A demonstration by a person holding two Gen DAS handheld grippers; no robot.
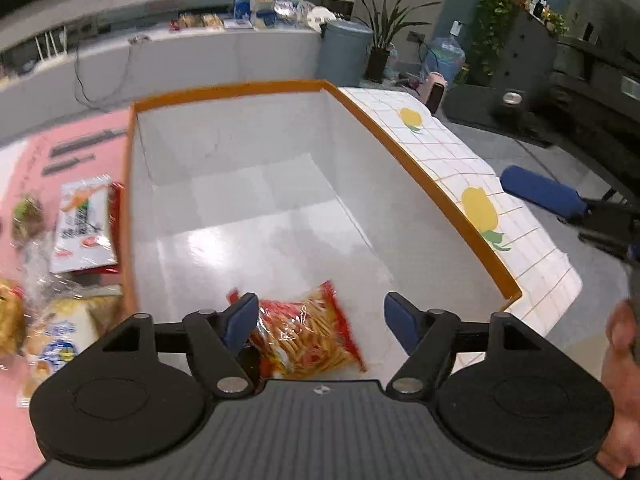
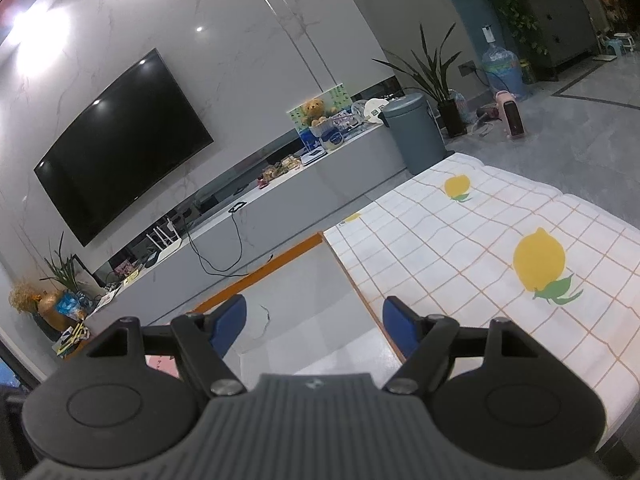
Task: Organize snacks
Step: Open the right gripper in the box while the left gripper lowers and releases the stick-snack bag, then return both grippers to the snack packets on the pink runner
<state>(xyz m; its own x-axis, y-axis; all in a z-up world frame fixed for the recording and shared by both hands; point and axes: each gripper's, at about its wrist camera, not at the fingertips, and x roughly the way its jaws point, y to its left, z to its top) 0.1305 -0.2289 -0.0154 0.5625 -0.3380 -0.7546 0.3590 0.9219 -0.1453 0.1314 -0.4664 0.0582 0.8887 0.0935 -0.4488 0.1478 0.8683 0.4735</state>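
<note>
A white box with an orange rim (image 1: 420,176) fills the left wrist view. A red clear bag of yellow snack sticks (image 1: 308,336) lies on the box floor at its near end. My left gripper (image 1: 322,316) is open above the near end of the box, with the bag between and below its blue pads (image 1: 242,320). Several other snack packs lie on the pink surface left of the box, among them a white pack (image 1: 84,224) and a bread bag (image 1: 60,332). My right gripper (image 2: 314,322) is open and empty, over the box's far right corner (image 2: 320,236).
A lemon-print checked cloth (image 1: 472,172) covers the table right of the box, also in the right wrist view (image 2: 480,252). A blue-padded chair arm (image 1: 544,196) stands beyond the table edge. A grey bin (image 2: 414,132), TV bench and plants stand farther back.
</note>
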